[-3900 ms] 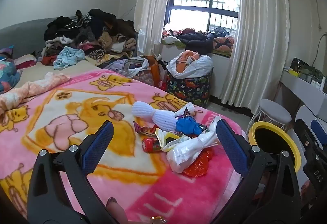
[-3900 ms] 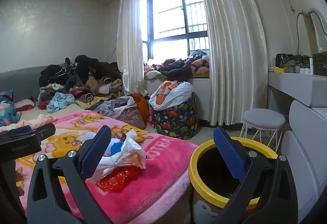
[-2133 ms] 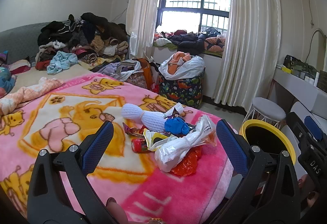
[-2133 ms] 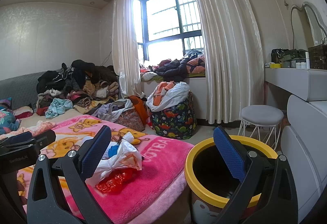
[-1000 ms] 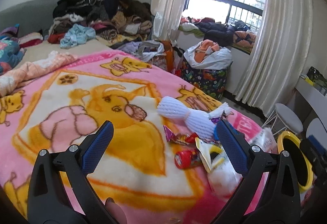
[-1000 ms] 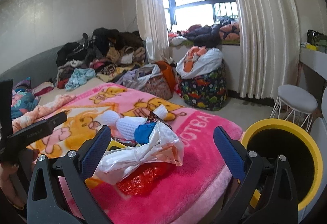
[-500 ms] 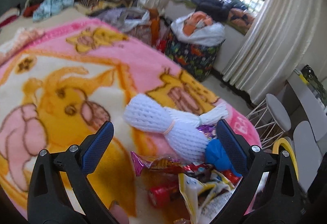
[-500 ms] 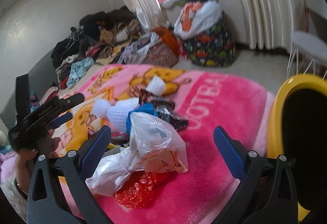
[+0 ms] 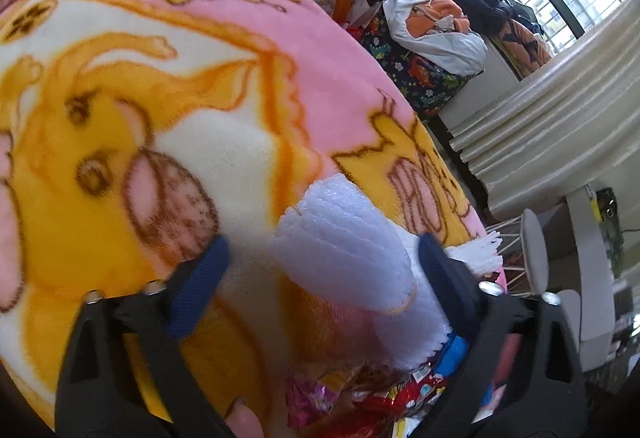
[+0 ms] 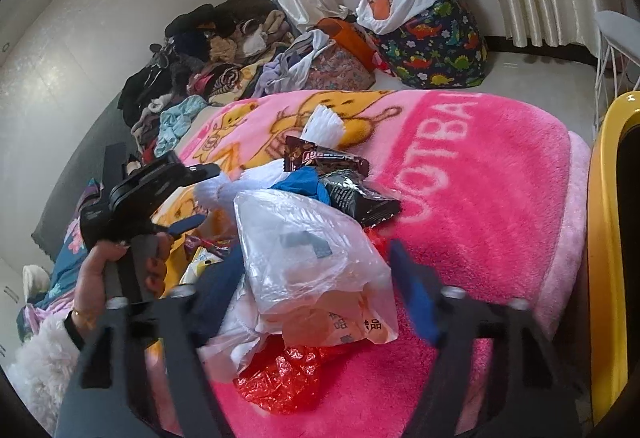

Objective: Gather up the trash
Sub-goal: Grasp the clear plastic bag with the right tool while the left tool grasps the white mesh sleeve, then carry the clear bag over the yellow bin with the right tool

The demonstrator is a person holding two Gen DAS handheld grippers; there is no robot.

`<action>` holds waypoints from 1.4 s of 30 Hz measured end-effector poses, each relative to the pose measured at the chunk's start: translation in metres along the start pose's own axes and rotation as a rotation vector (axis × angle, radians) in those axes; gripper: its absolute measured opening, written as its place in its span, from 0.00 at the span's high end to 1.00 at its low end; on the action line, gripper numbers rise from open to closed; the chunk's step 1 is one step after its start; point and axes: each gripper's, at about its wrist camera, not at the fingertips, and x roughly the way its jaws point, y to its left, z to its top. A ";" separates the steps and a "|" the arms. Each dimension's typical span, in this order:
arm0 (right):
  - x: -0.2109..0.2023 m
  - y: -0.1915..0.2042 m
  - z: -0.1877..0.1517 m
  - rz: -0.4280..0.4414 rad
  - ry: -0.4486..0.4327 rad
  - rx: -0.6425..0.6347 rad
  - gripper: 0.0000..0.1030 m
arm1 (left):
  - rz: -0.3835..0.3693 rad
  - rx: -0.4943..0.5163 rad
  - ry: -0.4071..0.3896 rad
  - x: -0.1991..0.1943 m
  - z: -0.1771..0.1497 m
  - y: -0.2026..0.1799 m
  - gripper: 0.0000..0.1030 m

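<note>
On a bed spread with a pink cartoon blanket (image 9: 328,50), a heap of trash lies near the foot, just beside a yellow-rimmed bin (image 10: 608,238). The left gripper (image 9: 320,258) hangs low over the blanket with its jaws spread wide — a white foam net sleeve (image 9: 344,258) lies between the blue pads, touching neither. Crumpled snack wrappers (image 9: 400,398) in red and pink sit just beneath it. The right gripper (image 10: 316,278) also stands wide apart, its fingers on either side of a clear plastic bag (image 10: 312,270) that rests on a red crinkled wrapper (image 10: 280,378). A dark snack packet (image 10: 344,182) and something blue lie just behind the bag. A hand (image 10: 100,270) grips the left tool's handle. Beyond the bed — piled clothes (image 10: 208,50) and a dinosaur-print hamper (image 10: 436,50).
</note>
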 end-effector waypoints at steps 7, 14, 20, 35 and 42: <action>-0.014 0.010 0.001 -0.019 -0.046 -0.076 0.52 | -0.060 -0.022 -0.009 -0.015 -0.004 -0.002 0.65; -0.033 0.015 0.006 0.009 -0.109 -0.069 0.56 | -0.114 0.016 -0.121 -0.059 -0.010 -0.018 0.73; -0.058 0.017 0.015 0.026 -0.177 -0.062 0.56 | -0.128 0.084 -0.233 -0.105 -0.010 -0.043 0.74; -0.118 -0.022 0.026 -0.077 -0.318 0.009 0.56 | -0.162 0.244 -0.291 -0.138 -0.049 -0.102 0.74; -0.143 -0.049 0.028 -0.156 -0.376 0.042 0.56 | -0.162 0.311 -0.291 -0.136 -0.074 -0.131 0.74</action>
